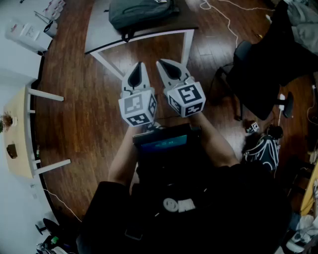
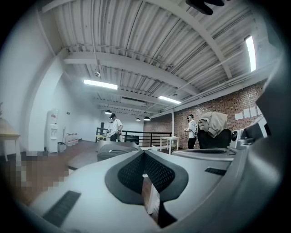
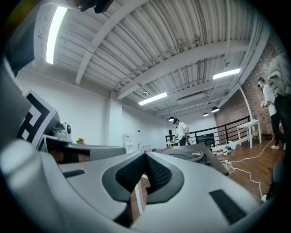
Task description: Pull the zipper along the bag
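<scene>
A dark grey bag (image 1: 141,12) lies on a grey table (image 1: 102,34) with white legs, far ahead of both grippers. My left gripper (image 1: 138,67) and right gripper (image 1: 167,64) are held side by side over the wooden floor, short of the table and pointing level toward it. Both are shut with nothing between their jaws. In the left gripper view the left gripper (image 2: 144,154) shows the bag (image 2: 116,148) low behind its tips. From the right gripper (image 3: 145,154) the bag (image 3: 193,153) appears on the tabletop to the right. The zipper is too small to make out.
A small wooden table (image 1: 17,134) stands at the left wall. A black chair (image 1: 258,74) draped with clothing is at the right, and a white cable (image 1: 223,15) runs over the floor. Two people (image 2: 115,127) stand far off by a railing.
</scene>
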{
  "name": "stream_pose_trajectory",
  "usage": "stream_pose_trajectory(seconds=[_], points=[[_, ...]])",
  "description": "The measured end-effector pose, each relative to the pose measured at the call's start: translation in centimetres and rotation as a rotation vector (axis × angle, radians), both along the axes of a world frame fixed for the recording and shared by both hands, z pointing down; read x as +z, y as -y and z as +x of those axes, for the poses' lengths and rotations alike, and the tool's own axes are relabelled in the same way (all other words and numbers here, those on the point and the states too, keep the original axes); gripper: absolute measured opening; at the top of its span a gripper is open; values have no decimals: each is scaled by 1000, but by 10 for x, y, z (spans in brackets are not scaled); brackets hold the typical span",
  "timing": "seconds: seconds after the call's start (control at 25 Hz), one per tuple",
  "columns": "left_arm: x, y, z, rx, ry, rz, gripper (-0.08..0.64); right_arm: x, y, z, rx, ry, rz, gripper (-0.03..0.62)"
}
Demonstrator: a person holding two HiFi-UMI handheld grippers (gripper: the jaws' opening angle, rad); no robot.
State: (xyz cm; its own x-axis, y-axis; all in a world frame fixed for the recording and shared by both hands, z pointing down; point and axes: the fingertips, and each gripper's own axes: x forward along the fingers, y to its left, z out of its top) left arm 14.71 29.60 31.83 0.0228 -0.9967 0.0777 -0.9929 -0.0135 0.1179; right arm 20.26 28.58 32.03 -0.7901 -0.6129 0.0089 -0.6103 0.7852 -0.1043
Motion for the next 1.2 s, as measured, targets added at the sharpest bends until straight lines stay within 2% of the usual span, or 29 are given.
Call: stream_pose_trajectory(seconds=[0.56,0.88,1.2], points=[[-2,-7,16,5,20,-4,5,-3,-4,12,-3,6,8,9],[6,-2,-2,-8,-5,-13,5,2,1,1,1,-22,12,9],[15,36,-17,16,-28,-35,5,13,37,-14,24,-47,-20,9]])
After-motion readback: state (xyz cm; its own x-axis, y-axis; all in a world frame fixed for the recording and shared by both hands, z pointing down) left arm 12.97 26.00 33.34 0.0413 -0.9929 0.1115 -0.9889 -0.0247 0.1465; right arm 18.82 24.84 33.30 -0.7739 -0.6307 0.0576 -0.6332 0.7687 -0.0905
